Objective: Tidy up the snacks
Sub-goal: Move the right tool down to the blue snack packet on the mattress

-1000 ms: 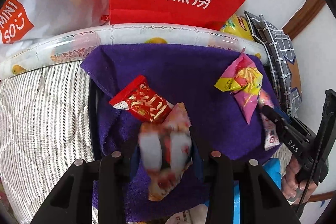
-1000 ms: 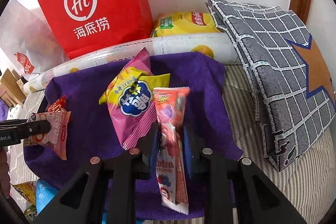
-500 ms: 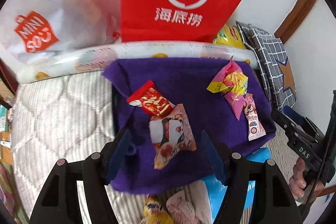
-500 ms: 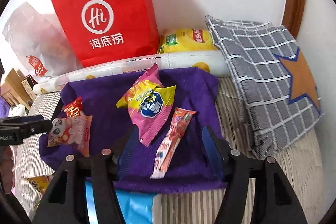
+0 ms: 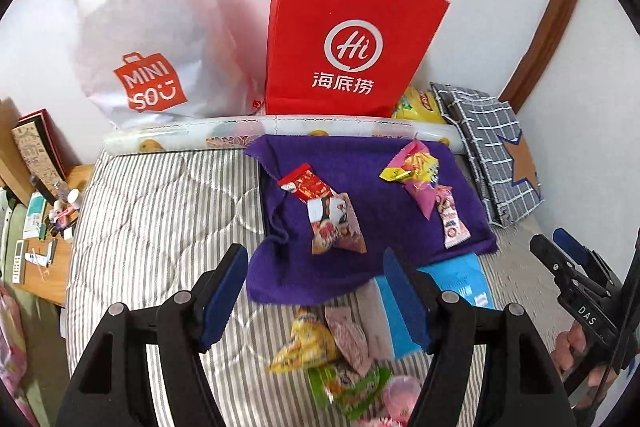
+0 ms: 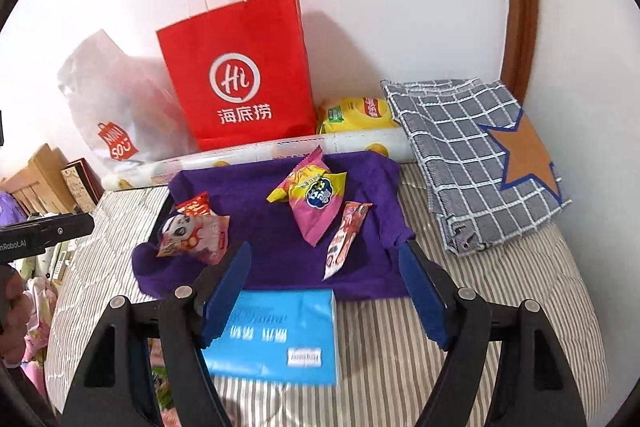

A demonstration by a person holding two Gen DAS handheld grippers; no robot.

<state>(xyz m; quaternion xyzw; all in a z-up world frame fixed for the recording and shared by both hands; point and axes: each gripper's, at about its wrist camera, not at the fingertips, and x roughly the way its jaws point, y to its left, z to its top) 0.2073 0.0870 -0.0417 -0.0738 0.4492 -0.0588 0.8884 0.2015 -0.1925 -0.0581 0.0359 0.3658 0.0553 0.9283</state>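
Note:
A purple cloth (image 5: 372, 179) (image 6: 248, 195) lies on the striped bed. On it rest a red packet (image 5: 306, 187), a panda packet (image 5: 334, 223) (image 6: 196, 235), a pink packet (image 5: 416, 179) (image 6: 316, 203) and a thin stick packet (image 5: 452, 223) (image 6: 346, 239). My left gripper (image 5: 316, 291) hangs open and empty above the cloth's near edge, short of the panda packet. My right gripper (image 6: 326, 291) is empty too, its jaws opening, over a blue box (image 6: 280, 335) and short of the stick packet. Loose snacks (image 5: 320, 347) are piled below the left gripper.
A red paper bag (image 5: 352, 47), a white Miniso bag (image 5: 148, 39) and a printed roll (image 5: 320, 127) line the wall. A yellow chips bag (image 6: 360, 115) and a folded grey checked cloth (image 6: 480, 163) sit on the right. A cluttered bedside table (image 5: 40, 227) stands on the left.
Both grippers let go, the left of the panda packet and the right of the stick packet. Both packets now lie on the purple cloth. Both grippers drew back and rose.

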